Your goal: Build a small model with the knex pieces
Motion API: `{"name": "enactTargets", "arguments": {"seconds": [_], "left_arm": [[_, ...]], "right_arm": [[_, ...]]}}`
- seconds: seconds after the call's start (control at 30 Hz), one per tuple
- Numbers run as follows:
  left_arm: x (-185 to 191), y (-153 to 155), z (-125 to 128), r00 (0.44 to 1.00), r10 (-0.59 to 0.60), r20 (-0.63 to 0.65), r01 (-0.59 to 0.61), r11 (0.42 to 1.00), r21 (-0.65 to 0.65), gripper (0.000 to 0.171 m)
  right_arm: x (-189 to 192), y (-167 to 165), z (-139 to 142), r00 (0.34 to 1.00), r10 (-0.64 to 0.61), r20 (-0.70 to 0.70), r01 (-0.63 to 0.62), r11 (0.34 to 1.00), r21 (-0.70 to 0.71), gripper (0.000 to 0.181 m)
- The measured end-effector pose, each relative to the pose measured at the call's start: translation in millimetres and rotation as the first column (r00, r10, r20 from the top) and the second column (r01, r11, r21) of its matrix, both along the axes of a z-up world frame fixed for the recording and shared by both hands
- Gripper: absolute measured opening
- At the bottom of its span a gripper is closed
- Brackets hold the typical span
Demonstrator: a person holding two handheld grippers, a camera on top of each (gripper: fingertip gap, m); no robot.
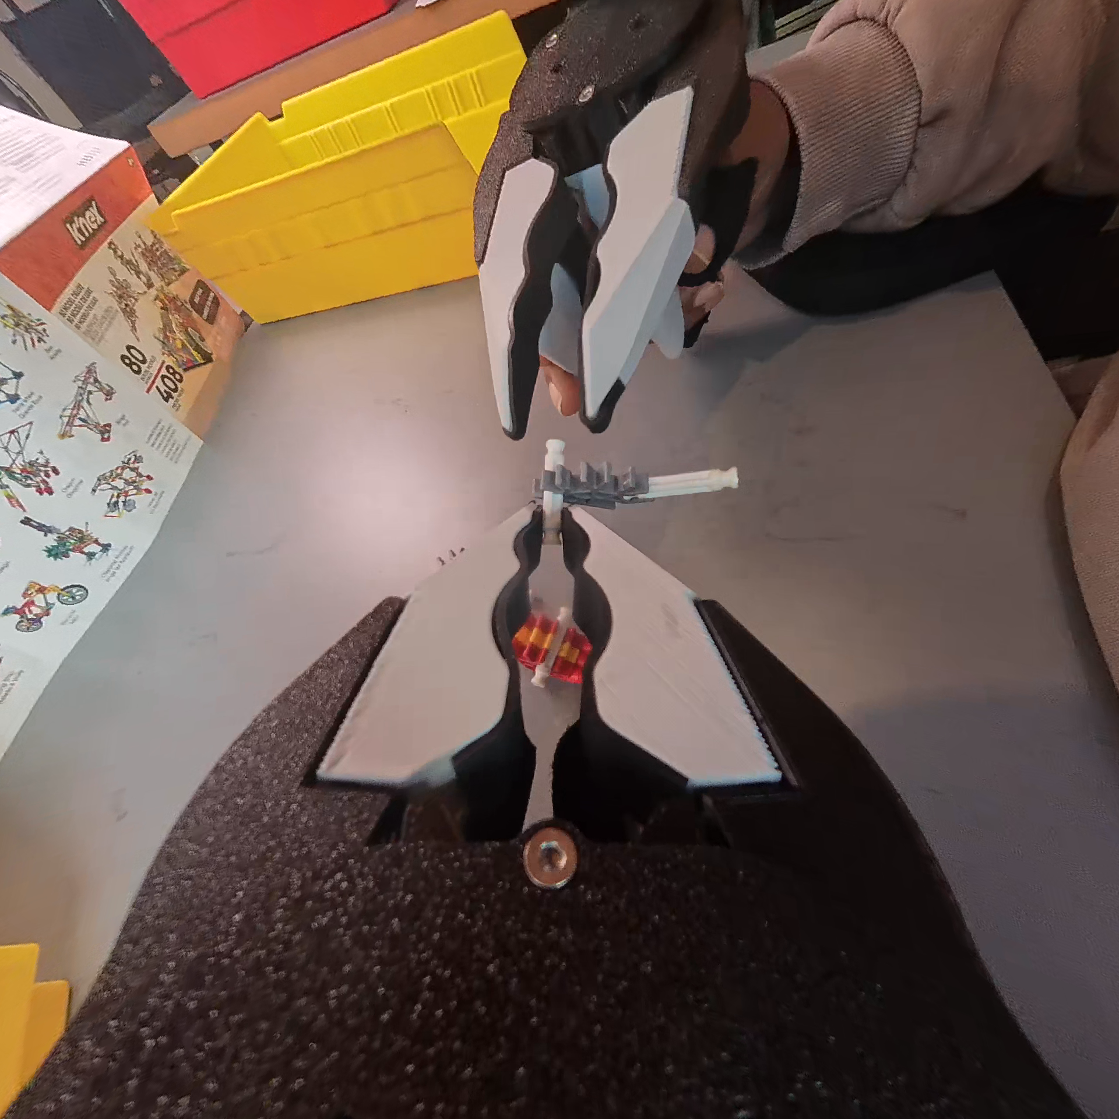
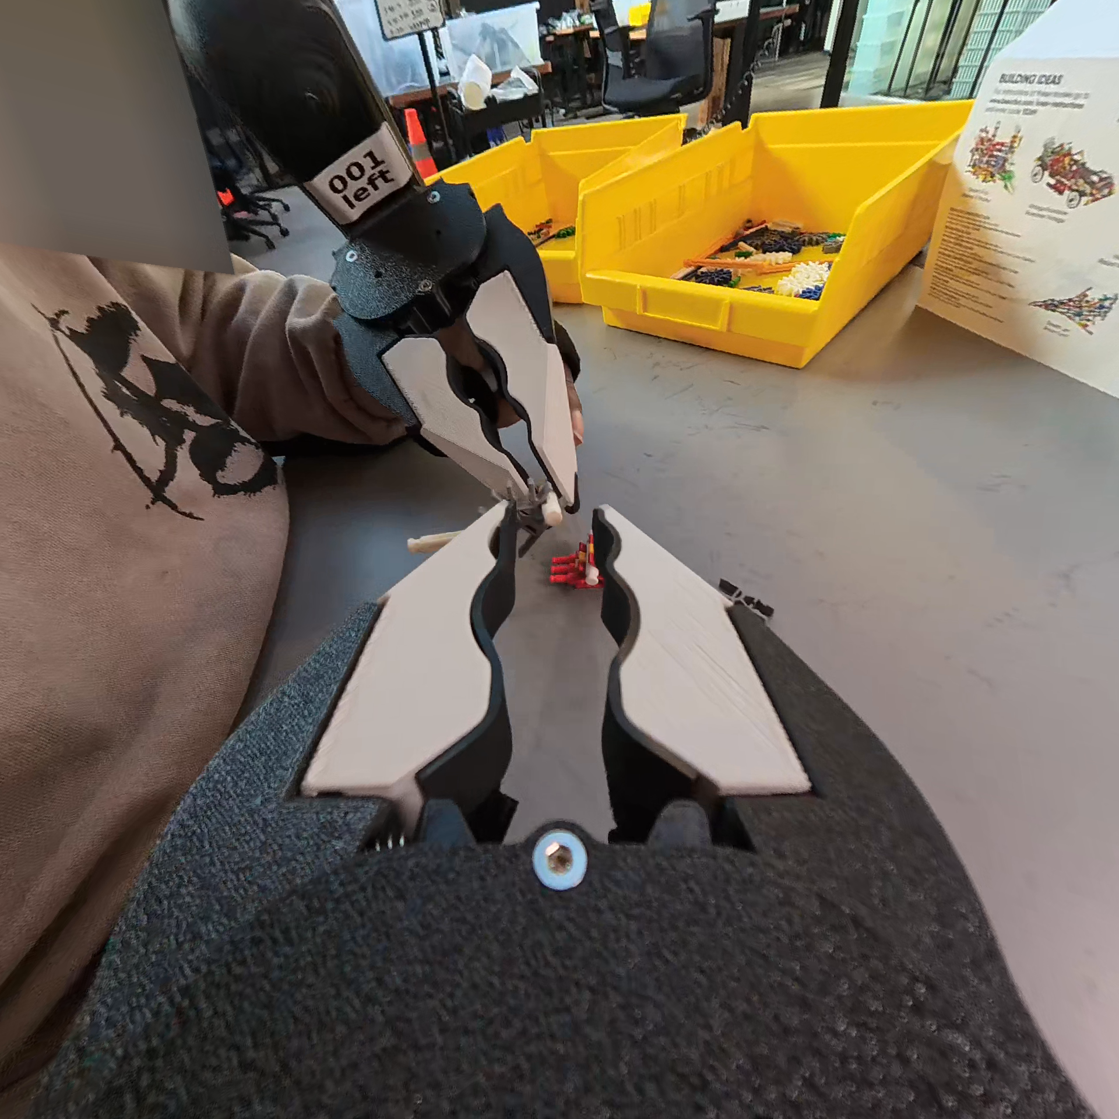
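Red and yellow piece (image 1: 551,657) on table: blurred, mostly hidden behind left gripper (image 1: 550,519) fingers, shape unclear. White rod (image 1: 552,484): lower end buried between the tips. Small parts in yellow bin (image 2: 714,309) too small to sort. Black bits (image 2: 746,600) beside right gripper (image 2: 554,518) unidentifiable. Leaflet (image 2: 1029,230) cut by the frame edge.

Glossy plastic bins (image 2: 714,315), matt smooth tabletop (image 2: 848,514).
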State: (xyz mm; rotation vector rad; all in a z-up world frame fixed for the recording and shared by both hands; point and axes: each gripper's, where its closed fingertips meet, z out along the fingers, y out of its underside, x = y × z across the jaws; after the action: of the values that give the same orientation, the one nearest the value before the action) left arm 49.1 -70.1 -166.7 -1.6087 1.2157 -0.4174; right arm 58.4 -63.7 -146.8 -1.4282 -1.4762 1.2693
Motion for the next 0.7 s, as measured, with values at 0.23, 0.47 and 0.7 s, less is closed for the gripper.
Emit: {"name": "enactTargets", "arguments": {"seconds": [0.23,0.47,0.7], "left_arm": [[4.7,-4.5,3.2,1.0,-0.015,-0.009,0.015,1.0,0.027,0.005],[4.0,-7.7,8.0,1.0,-0.028,0.003,0.028,0.999,0.022,0.005],[1.3,-6.4,10.2,0.999,-0.02,0.035,0.02,1.0,0.001,0.006]], "right_arm": [[-3.2,-8.8,-4.7,0.999,0.035,0.022,-0.037,0.994,0.103,0.004],[-4.4,-11.7,3.6,0.998,0.057,-0.007,-0.056,0.99,0.127,0.01],[-7.3,-12.0,4.7,0.996,0.089,0.022,-0.091,0.981,0.173,0.003]]}}
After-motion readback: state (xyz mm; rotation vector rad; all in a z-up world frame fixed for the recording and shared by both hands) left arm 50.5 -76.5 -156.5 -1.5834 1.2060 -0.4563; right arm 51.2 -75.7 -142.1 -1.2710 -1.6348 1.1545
